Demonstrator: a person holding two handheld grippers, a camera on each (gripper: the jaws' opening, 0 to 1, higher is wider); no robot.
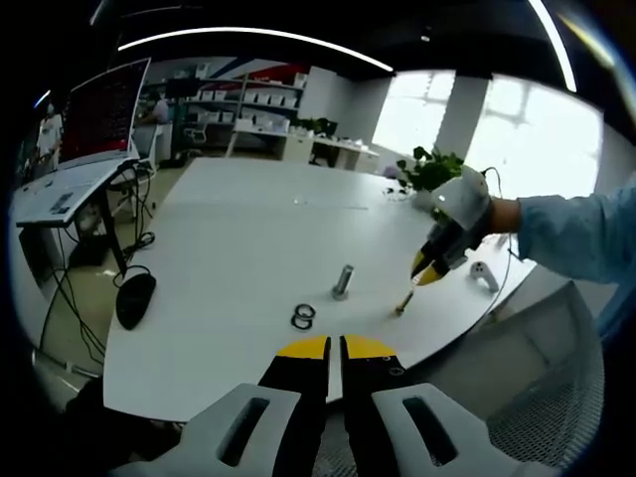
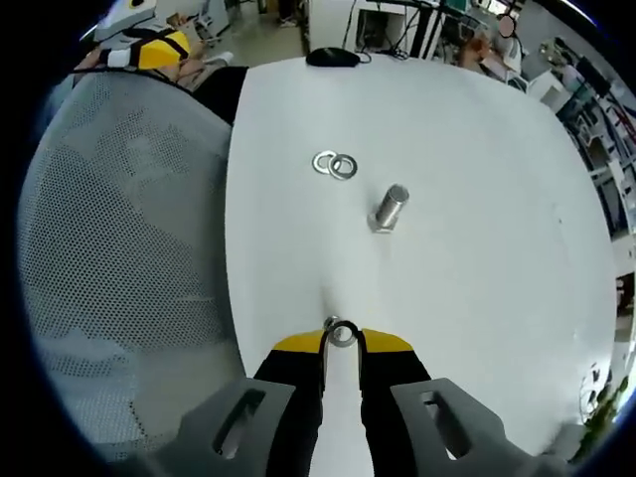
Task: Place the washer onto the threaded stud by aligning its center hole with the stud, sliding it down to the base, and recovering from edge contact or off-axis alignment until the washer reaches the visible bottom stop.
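A short metal threaded stud (image 1: 343, 281) (image 2: 390, 207) stands upright on the white table (image 1: 238, 238) (image 2: 477, 139). Two loose washers (image 1: 303, 316) (image 2: 335, 164) lie touching each other beside it. My right gripper (image 2: 341, 340) holds a third washer (image 2: 341, 333) between its yellow tips, low over the table's near edge and short of the stud. In the left gripper view this gripper (image 1: 417, 286) comes in from the right in a gloved hand. My left gripper (image 1: 334, 348) hangs back at the table's edge, shut with nothing in it, and also appears as the left gripper (image 2: 149, 48).
A grey mesh chair (image 2: 119, 248) (image 1: 556, 397) stands against the table's edge. A black mouse (image 1: 134, 298) (image 2: 333, 57) lies at one end of the table. A small white object (image 1: 482, 275) and a plant (image 1: 432, 169) are near the right hand. A monitor (image 1: 104, 109) stands on a side desk.
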